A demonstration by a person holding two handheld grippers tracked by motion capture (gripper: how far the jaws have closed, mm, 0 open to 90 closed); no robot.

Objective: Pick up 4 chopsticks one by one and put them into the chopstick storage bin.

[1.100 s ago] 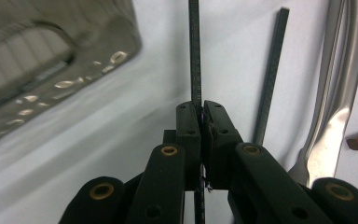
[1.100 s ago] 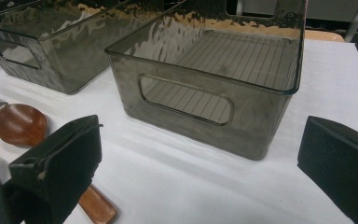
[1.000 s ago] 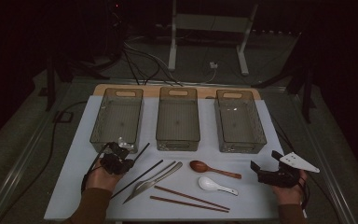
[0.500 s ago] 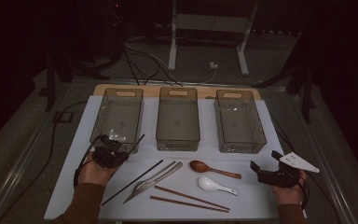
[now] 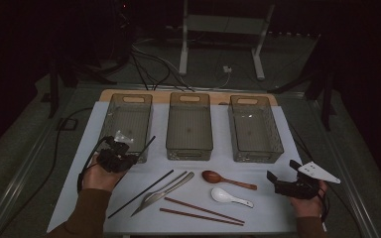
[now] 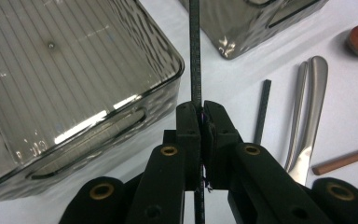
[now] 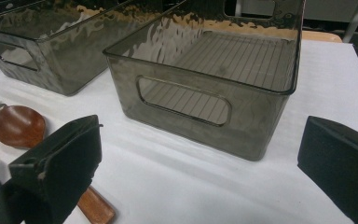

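Over the near-left part of the table, the left gripper (image 5: 115, 154) has its jaws pinched tight on a black chopstick (image 5: 144, 148), lifted beside the left bin (image 5: 127, 124). From above, the stick's long axis runs toward two o'clock, its free tip against the bin's near right corner. The left gripper view adds the pads closed on the stick (image 6: 195, 56) and its mate (image 6: 262, 112) lying flat by the metal utensils (image 6: 307, 121). At four o'clock the right gripper (image 5: 288, 184) stands wide open, holding nothing, facing the right bin (image 7: 214, 88)
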